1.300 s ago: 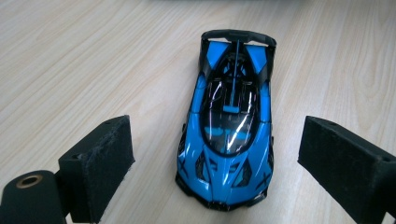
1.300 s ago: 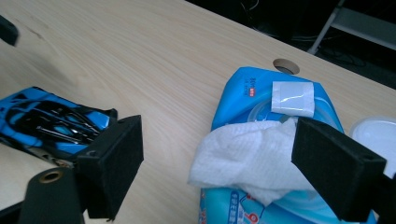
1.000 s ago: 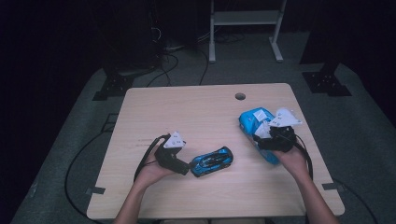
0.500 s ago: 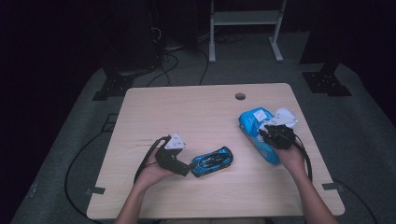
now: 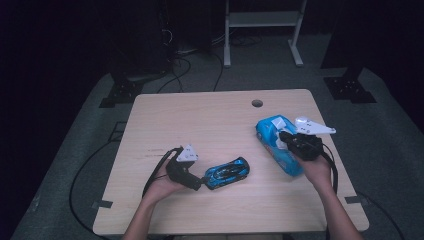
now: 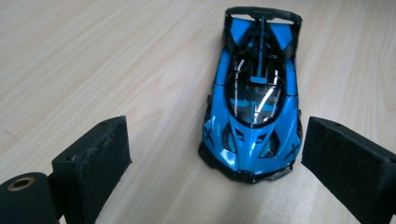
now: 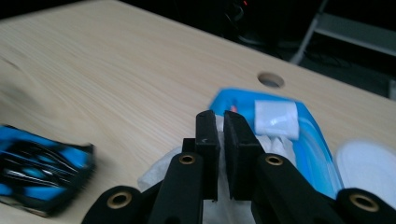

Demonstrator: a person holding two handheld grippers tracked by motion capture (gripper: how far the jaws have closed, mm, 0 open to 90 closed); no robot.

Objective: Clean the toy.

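Pale matt wood-grain worktop (image 5: 210, 120), smooth. On it, glossy blue-and-black plastic toy car (image 6: 254, 100) with shiny dark glazing. Beside the car, coarse matt black foam pads (image 6: 95, 161). Farther along the worktop, glossy blue plastic wipes pack (image 7: 303, 135); soft white tissue (image 7: 161, 170).

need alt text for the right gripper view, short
The right gripper has its black fingers shut on a white wipe drawn from a blue wipes pack. A blurred blue toy car sits at left on the wooden table.
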